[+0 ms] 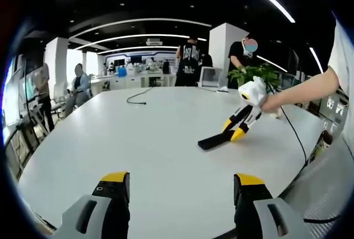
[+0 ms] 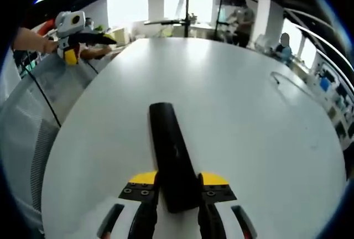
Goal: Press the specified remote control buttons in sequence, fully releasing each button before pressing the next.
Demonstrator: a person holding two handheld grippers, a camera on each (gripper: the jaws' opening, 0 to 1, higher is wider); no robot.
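On the white worktop (image 1: 138, 139): the black remote control (image 1: 217, 139) lay flat, its near end between the right gripper (image 2: 178, 192) fingers, its length running forward from them.
Right gripper: closed on the remote's sides, yellow fingertips (image 2: 142, 179) against the body; seen from the left gripper view, it (image 1: 234, 129) leaned down onto the remote's end.
Left gripper (image 1: 182, 186): fingers stood wide apart with nothing between them, well short of the remote and off to its side.
Buttons: too dark to make out on the remote's top face.
Step in hand: judged to be steadying the remote before a press.
Doing it well: keep the hold firm so the remote cannot slide; bring one left fingertip straight down on a single button, lift fully clear before the next.
Beyond the fingers: a cable (image 1: 138, 96), a potted plant (image 1: 255, 74), and people standing.
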